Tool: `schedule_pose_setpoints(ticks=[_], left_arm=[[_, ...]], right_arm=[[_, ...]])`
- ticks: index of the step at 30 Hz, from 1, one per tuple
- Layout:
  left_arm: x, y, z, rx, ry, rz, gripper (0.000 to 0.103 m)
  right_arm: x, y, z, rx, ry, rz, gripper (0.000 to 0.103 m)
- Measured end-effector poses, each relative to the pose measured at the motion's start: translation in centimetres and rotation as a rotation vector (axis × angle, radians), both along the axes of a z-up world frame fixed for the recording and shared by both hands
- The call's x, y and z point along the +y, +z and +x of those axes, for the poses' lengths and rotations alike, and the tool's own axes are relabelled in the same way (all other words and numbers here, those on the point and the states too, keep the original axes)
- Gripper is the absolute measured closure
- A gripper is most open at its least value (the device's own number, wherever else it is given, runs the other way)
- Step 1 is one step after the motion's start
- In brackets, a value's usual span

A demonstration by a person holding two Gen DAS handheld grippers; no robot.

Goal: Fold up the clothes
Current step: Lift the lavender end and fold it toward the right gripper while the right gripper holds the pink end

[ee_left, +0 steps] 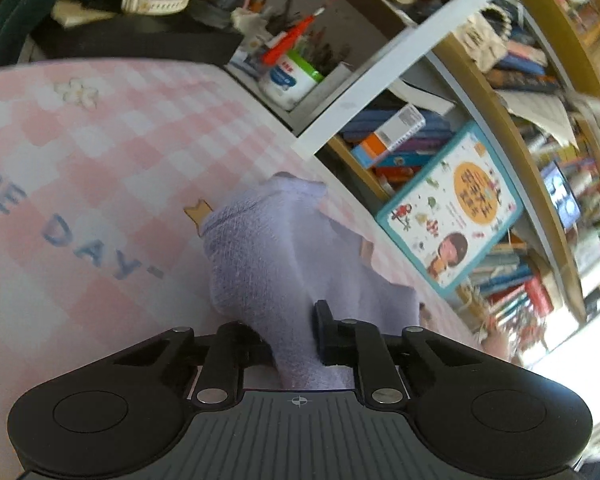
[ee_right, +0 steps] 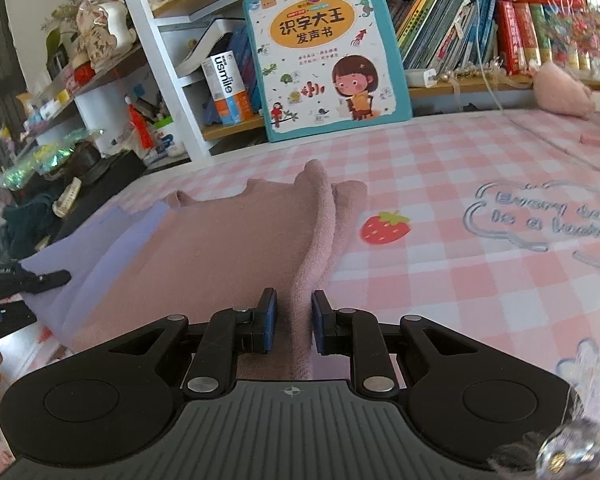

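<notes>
**Two grippers, one garment**

Where the left wrist view tilts and blurs, the left gripper (ee_left: 286,334) pinches a bunched lavender fold (ee_left: 276,248), its left finger hidden by cloth. Only the right wrist view shows the pink garment (ee_right: 220,248) spread flat on the checked tablecloth (ee_right: 460,272), its near ridge clamped by the right gripper (ee_right: 294,318).

a home — child's picture book (ee_right: 327,50), crammed bookshelves (ee_right: 480,32), pink checked tablecloth (ee_right: 440,184).

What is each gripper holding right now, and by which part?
The left gripper pinches a bunched lavender fold of the garment. The right gripper clamps its raised pink ridge at the near edge.
</notes>
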State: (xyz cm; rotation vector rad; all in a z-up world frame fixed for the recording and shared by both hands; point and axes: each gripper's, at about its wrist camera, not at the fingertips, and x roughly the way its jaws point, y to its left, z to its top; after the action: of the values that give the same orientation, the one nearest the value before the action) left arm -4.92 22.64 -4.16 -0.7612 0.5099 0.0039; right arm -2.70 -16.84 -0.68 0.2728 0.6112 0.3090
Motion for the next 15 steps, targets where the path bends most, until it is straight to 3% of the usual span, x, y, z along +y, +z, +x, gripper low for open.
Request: schedule_pose_setpoints(ticks=[5, 15], left_arm=[[3.3, 0.7, -3.4, -0.015, 0.019, 0.014, 0.087], [5.1, -0.6, -5.6, -0.019, 0.074, -0.025, 0.08]], right_arm=[[2.6, 0.0, -0.9, 0.011, 0.097, 0.04, 0.085], [6.8, 0.5, -1.4, -0.037, 0.159, -0.095, 0.085]])
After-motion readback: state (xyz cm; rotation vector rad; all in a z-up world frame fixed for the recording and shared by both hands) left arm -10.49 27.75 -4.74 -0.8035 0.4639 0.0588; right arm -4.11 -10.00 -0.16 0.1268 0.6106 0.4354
